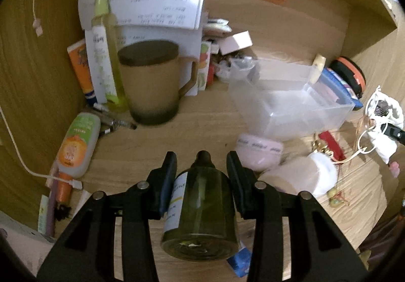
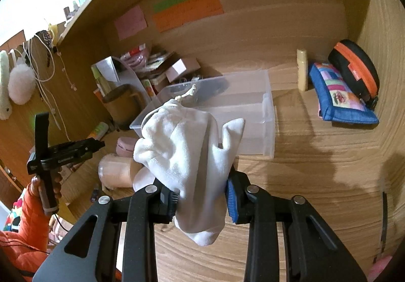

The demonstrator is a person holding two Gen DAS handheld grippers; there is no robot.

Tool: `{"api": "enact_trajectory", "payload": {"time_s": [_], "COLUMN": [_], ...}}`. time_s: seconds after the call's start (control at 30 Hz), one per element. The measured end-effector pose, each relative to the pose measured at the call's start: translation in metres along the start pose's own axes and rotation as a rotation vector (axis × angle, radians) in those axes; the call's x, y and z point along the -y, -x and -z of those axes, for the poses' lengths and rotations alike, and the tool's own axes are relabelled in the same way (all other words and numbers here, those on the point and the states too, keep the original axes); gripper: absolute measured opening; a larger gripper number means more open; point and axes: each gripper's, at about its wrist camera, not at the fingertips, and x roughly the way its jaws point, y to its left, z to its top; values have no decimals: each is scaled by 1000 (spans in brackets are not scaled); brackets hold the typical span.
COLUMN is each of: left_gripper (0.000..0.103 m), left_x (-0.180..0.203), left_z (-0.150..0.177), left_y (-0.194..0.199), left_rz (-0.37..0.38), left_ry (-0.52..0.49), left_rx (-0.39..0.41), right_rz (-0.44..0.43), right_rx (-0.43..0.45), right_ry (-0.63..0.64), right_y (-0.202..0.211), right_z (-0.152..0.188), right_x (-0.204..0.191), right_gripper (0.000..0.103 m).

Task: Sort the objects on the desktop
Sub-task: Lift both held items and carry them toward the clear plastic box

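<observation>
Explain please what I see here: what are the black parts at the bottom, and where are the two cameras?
No robot: a person holds a hand tool in each hand, each with two black fingers and a camera looking along them. The left tool grips a green glass bottle. The right tool grips a white cloth pouch. On the wooden desk stand a clear plastic box, a brown mug, a blue pouch and a black-and-orange case. The left tool also shows in the right picture.

We read only "TTLE", running sideways on the white label of the green bottle (image 1: pixel 200 208). Print on the paper sheet (image 1: pixel 157 3) and tubes blurs beyond our reading.
</observation>
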Motion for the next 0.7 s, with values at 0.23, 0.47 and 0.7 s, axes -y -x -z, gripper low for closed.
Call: {"api": "enact_trajectory", "payload": {"time_s": [0.23,0.47,0.7], "left_gripper": [40,40,40], "left_x": [17,33,51], "left_z": [-19,-40,-60], "left_y": [14,21,19], "left_rz": [27,73,116], "left_ry": [-27,-56,-87], "left_rx": [33,59,68], "right_rz": [0,8,-3], "right_rx": [42,66,83], "right_ry": [3,26,39], "right_y": [13,15,11], "right_z": [-11,-25,-40], "right_x": [4,3,6], "right_gripper": [28,28,28]}}
